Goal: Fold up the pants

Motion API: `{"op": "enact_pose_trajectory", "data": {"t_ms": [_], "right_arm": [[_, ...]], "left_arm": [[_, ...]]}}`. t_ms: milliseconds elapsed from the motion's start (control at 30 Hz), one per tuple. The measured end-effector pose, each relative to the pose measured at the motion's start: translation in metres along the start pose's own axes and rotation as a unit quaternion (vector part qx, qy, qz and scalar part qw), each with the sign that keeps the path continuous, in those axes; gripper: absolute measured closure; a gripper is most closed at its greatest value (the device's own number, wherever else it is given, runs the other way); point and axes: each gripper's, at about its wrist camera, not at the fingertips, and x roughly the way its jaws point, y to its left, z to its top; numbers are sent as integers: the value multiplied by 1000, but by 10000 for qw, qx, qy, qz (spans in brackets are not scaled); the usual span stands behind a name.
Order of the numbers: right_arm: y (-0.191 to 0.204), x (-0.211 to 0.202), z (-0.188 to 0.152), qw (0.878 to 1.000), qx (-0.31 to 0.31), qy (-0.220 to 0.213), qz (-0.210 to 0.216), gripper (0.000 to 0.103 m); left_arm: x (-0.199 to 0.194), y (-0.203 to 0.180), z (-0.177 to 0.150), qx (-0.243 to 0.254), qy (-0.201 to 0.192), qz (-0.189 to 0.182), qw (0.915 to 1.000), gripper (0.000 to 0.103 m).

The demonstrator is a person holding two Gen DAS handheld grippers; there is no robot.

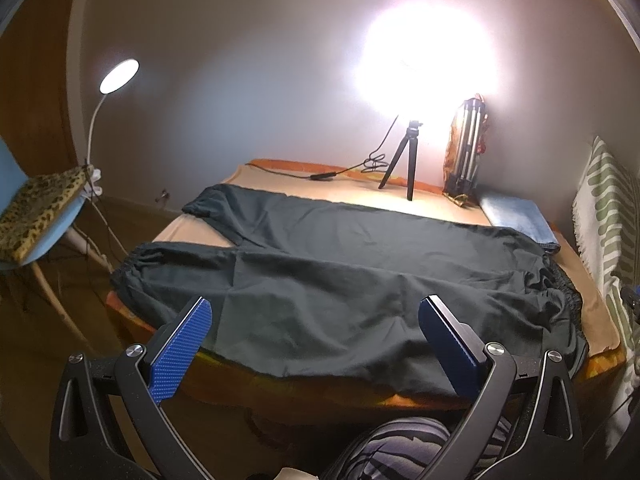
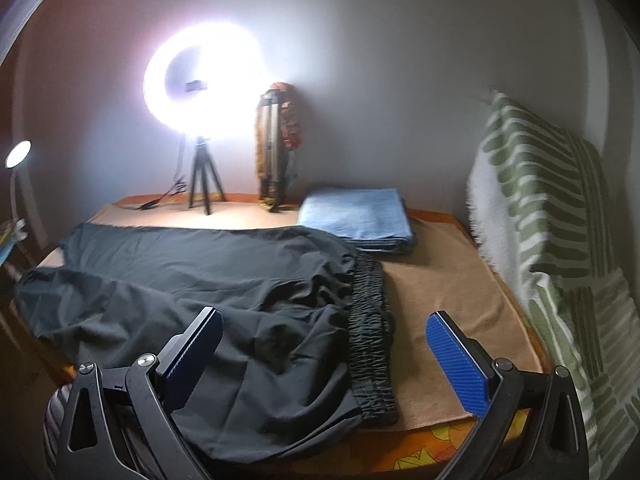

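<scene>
Tan-covered table (image 2: pixel 440 300), black pants (image 1: pixel 340 280) spread flat

The black pants (image 1: pixel 340 280) are spread out flat and unfolded across a tan-covered table (image 2: pixel 440 296), lengthwise from left to right. The two legs are laid side by side and run toward the left, where their gathered cuffs (image 1: pixel 136 260) are seen slightly apart, the nearer one reaching the table's left edge. The elastic waistband (image 2: pixel 370 332), ruched and darker, is turned to the right and lies near the table's middle in the right wrist view. The thin fabric is creased and rumpled, most of all near the waistband, and the near edge is draped slightly over the table's front edge.
</scene>
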Motion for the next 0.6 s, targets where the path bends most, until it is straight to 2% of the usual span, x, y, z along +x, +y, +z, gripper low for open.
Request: {"op": "enact_pose_trajectory", "data": {"t_ms": [133,267,400,533,600], "right_arm": [[0,-1,-9,9990,-398,-28,204,2],[-5,4,-22,9956,-839,132,407,11],[-8,9,-36,9912,-1058,262,747,14],[-2,18,-54,9792,-1396,531,1375,24],[9,24,-66,9682,-1717,706,1676,27]], "left_arm": [[2,10,-5,-56,76,124,9999,0],[4,20,-11,-116,122,277,9995,0],[7,33,-17,-230,215,378,9988,0],[13,44,-23,-314,309,532,9976,3],[14,50,-26,-423,370,525,9970,7]]}}
